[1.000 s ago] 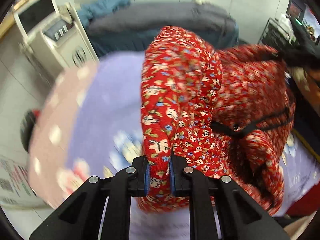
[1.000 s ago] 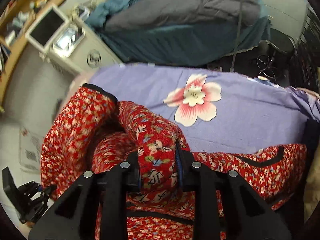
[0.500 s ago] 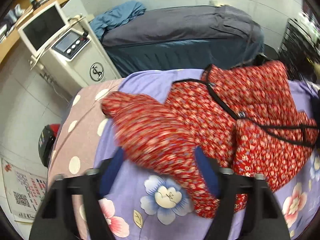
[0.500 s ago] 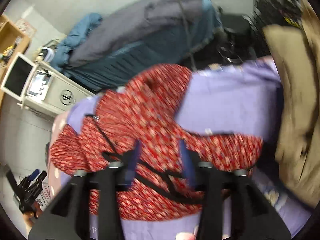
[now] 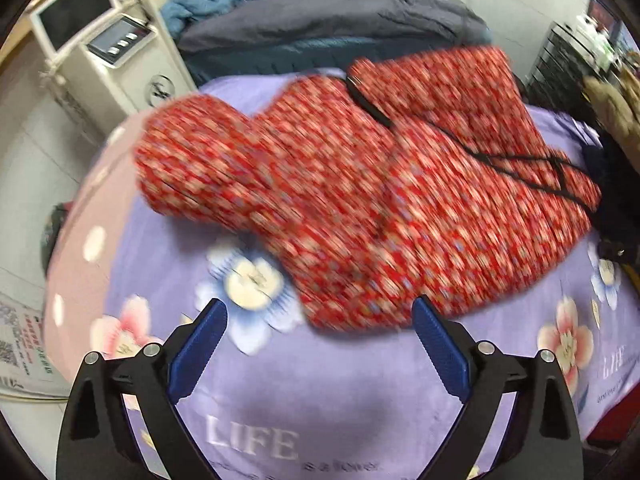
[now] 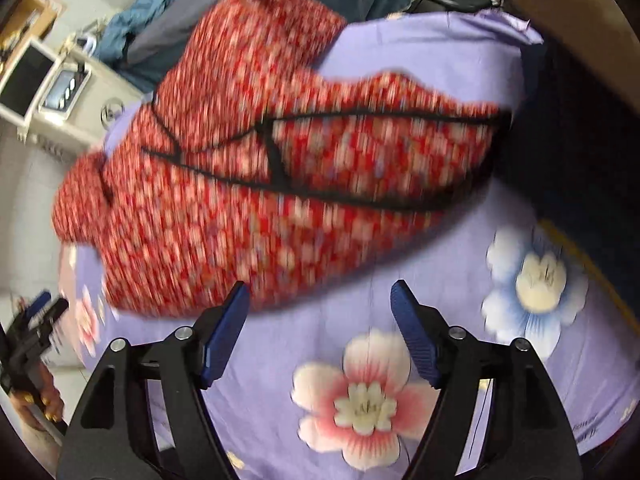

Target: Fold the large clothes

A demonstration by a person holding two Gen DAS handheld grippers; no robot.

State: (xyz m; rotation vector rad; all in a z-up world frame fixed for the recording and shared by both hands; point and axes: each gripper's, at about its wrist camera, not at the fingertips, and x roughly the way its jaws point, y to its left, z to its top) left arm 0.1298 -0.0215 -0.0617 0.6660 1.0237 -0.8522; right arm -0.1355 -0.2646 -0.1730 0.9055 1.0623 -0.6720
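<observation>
A red floral garment [image 5: 360,184] with black trim lies loosely spread on the purple flowered bedsheet [image 5: 340,392]; the picture is motion-blurred. Just in front of its near edge is my left gripper [image 5: 320,320], its jaws opening wide, nothing pressed between the blue pads [image 5: 200,344]. In the right wrist view the same garment [image 6: 260,184] lies across the sheet [image 6: 460,280]. My right gripper [image 6: 320,300] hovers at the garment's near hem, jaws opening, holding nothing. The other hand-held gripper [image 6: 32,328] shows at the far left.
A white machine with a screen [image 5: 104,56] stands beyond the bed's left corner. Grey and blue bedding [image 5: 328,28] is piled behind. Brown clothing [image 5: 612,104] hangs at the right. A pink polka-dot sheet [image 5: 80,216] covers the bed's left edge.
Both grippers let go of the red garment, which dropped onto the sheet and spread out. Both jaws went from shut on the cloth to wide, and both hands sank toward the bed.
</observation>
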